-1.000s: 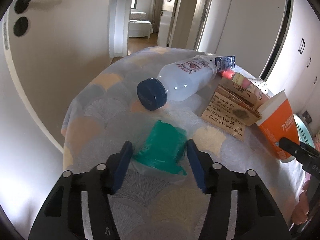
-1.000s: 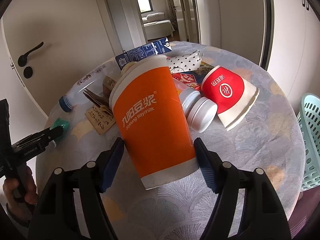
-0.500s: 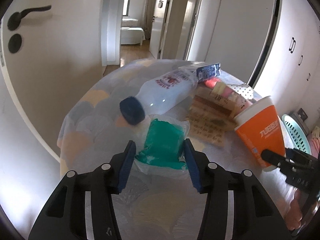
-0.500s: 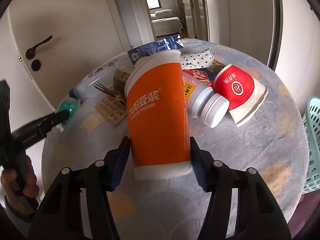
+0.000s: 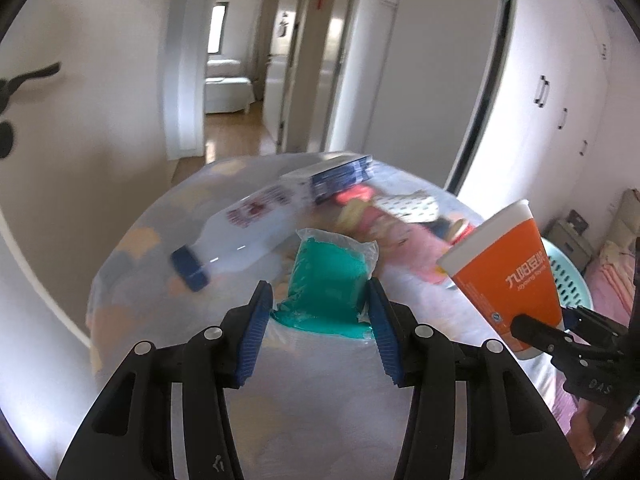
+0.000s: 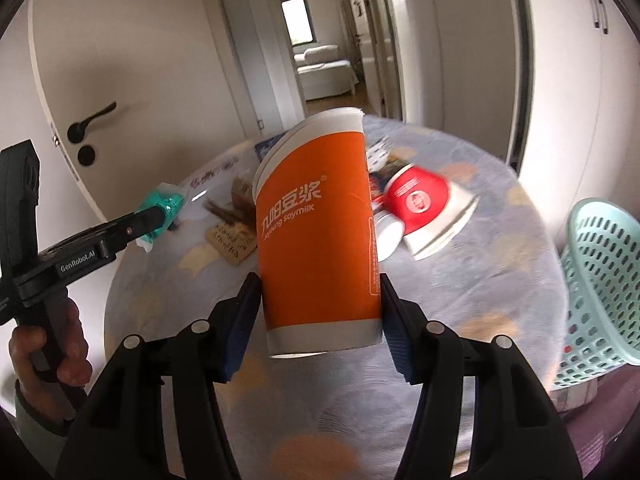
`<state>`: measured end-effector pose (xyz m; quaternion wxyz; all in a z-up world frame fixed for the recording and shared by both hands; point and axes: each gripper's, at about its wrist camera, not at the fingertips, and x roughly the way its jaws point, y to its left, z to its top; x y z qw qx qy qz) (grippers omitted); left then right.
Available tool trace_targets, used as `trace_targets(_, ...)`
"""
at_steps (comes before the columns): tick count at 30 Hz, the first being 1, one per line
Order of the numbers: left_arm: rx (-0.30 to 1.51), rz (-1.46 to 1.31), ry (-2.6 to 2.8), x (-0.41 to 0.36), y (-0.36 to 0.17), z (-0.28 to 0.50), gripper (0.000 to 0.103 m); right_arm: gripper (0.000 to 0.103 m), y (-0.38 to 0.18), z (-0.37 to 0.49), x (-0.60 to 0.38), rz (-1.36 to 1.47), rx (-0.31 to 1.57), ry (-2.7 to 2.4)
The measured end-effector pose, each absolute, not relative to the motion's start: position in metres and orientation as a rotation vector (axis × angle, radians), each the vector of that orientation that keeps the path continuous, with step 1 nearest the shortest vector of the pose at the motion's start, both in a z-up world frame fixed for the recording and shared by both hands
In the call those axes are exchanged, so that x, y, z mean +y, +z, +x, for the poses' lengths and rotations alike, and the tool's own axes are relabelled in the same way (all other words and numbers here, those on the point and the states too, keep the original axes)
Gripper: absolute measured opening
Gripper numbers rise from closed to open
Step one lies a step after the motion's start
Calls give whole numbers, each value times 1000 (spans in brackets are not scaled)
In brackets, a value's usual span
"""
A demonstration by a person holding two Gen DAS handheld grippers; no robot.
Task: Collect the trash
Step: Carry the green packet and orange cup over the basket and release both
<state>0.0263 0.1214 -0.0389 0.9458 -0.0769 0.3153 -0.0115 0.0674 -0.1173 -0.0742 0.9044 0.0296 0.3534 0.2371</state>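
Note:
My left gripper (image 5: pixel 318 298) is shut on a green packet in clear wrap (image 5: pixel 328 280) and holds it above the round table (image 5: pixel 132 240). It also shows in the right wrist view (image 6: pixel 160 204). My right gripper (image 6: pixel 320 292) is shut on a tall orange soymilk cup (image 6: pixel 316 232), lifted off the table; the cup also shows in the left wrist view (image 5: pixel 508 276). On the table lie a clear bottle with a blue cap (image 5: pixel 240 236), a blue carton (image 5: pixel 340 176), a red paper cup (image 6: pixel 420 204) and a brown paper note (image 6: pixel 232 240).
A mint-green plastic basket (image 6: pixel 600 280) stands beside the table on the right; it also shows in the left wrist view (image 5: pixel 568 276). A white door with a black handle (image 6: pixel 90 116) is behind the table on the left. An open hallway lies beyond.
Both grippers have closed and lifted: the left raised the green packet off the table, the right raised the orange cup. Both views have moved back and up from the table.

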Motion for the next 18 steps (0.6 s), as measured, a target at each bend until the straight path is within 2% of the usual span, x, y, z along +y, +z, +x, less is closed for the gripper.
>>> trace_targets(8, 600, -107, -145, 65, -23, 45, 47, 55, -55, 66, -169, 92, 663, 367)
trace_targets(18, 578, -16, -346, -46, -6, 83, 47, 55, -50, 76, -271, 212, 660, 170)
